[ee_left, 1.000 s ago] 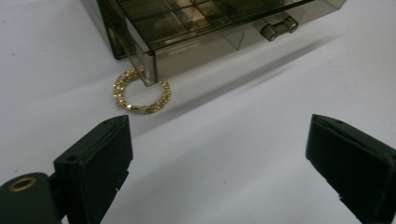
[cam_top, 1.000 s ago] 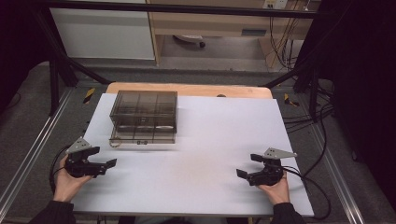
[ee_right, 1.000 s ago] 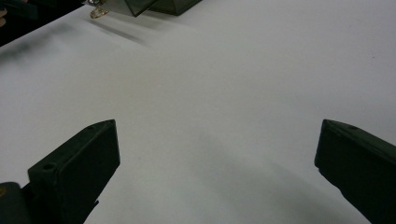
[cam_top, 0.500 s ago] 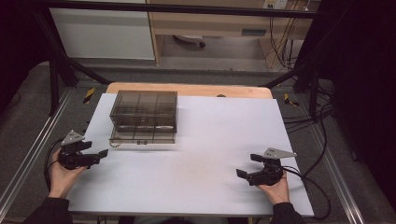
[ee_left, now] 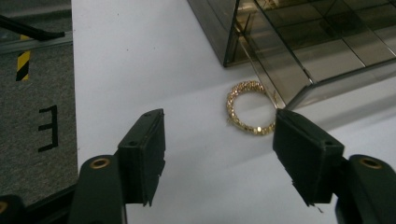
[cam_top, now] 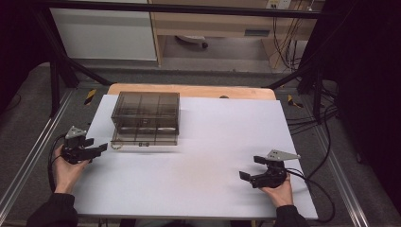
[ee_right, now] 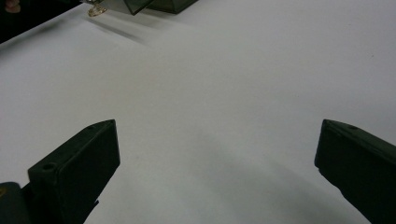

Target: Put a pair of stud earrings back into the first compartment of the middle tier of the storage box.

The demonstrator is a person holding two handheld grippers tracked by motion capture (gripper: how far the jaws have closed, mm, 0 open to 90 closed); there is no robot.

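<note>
A smoky see-through compartment box [cam_top: 145, 118] stands at the far left of the white table top [cam_top: 203, 142]. A gold beaded ring [cam_top: 117, 145] lies flat on the white surface at the box's near left corner. In the left gripper view the ring [ee_left: 250, 107] lies just beyond the tips of my left gripper [ee_left: 218, 140], nearer its right-hand jaw. The jaws have just been closing, stand apart and have nothing between them. My left gripper [cam_top: 98, 150] points at the ring from the table's left edge. My right gripper [cam_top: 249, 169] rests open at the near right, over bare table [ee_right: 217, 154].
The table's left edge runs right beside my left hand, with grey floor [ee_left: 32, 116] and a metal rail [cam_top: 28, 156] beyond it. Cables [cam_top: 312, 123] lie right of the table. A wooden board [cam_top: 189, 90] shows behind the white surface.
My left hand has moved away from the person and slightly left, closer to the ring. Its jaws stand narrower than before. The right hand has stayed put.
</note>
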